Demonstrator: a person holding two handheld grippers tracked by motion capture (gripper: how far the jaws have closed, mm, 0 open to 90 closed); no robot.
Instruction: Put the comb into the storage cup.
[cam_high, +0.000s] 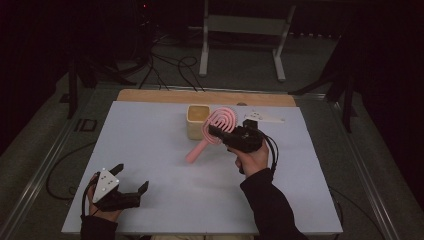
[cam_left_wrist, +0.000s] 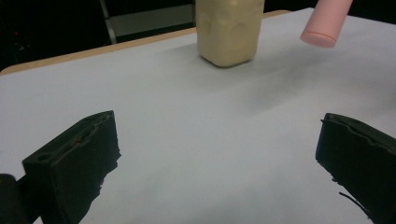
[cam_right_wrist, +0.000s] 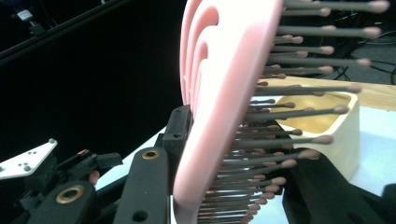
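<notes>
A pink hairbrush (cam_high: 221, 121) is lifted off the white table top (cam_high: 150, 145), its handle end (cam_left_wrist: 322, 28) slanting down to the left. My right gripper (cam_high: 216, 132) is shut on the brush head (cam_right_wrist: 219, 93), one jaw on the pink back and the other against the bristles. Just behind it, at the table's far middle, stands a cream container (cam_high: 197, 120), open at the top (cam_right_wrist: 341, 135) and seen ahead in the left gripper view (cam_left_wrist: 229, 32). My left gripper (cam_high: 132, 177) rests low near the front left corner, open, with bare table between its jaws (cam_left_wrist: 217, 158).
A strip of bare wood (cam_high: 200, 96) runs along the table's far edge. Beyond it on the dark floor are a white metal stand (cam_high: 245, 35) and loose cables (cam_high: 170, 70). Metal rails (cam_high: 45, 165) flank the table on both sides.
</notes>
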